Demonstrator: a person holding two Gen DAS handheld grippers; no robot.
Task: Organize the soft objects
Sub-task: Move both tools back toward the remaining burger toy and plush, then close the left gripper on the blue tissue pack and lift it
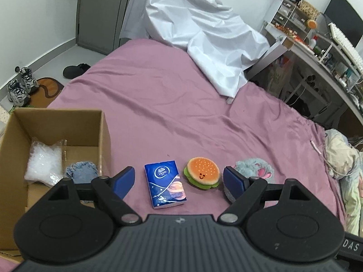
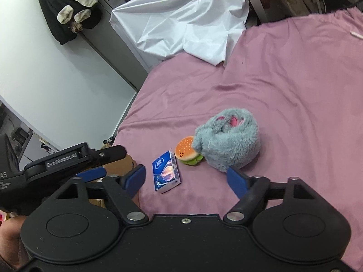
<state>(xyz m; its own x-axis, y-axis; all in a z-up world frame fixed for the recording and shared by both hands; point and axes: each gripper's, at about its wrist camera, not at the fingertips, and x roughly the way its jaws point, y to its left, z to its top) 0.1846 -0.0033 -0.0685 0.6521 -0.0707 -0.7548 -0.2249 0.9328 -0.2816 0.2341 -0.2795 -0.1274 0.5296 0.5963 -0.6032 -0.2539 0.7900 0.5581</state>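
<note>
Both claws spread wide over the pink bedsheet (image 1: 181,104), nothing gripped.

Left gripper (image 1: 179,179) hangs with jaws well apart, pads touching nothing; cardboard box (image 1: 104,136) sits at nine o'clock holding a clear plastic bag (image 1: 43,165) and denim piece (image 1: 81,171). Tissue pack (image 1: 165,184) lies between its fingers, burger plush (image 1: 202,175) at one o'clock, grey fluffy plush (image 1: 254,166) beside the right pad. Right gripper (image 2: 185,180) is open and empty, tissue pack (image 2: 166,174) at eleven o'clock, burger plush (image 2: 188,153) touching the grey fluffy plush (image 2: 229,140) at one o'clock.
</note>
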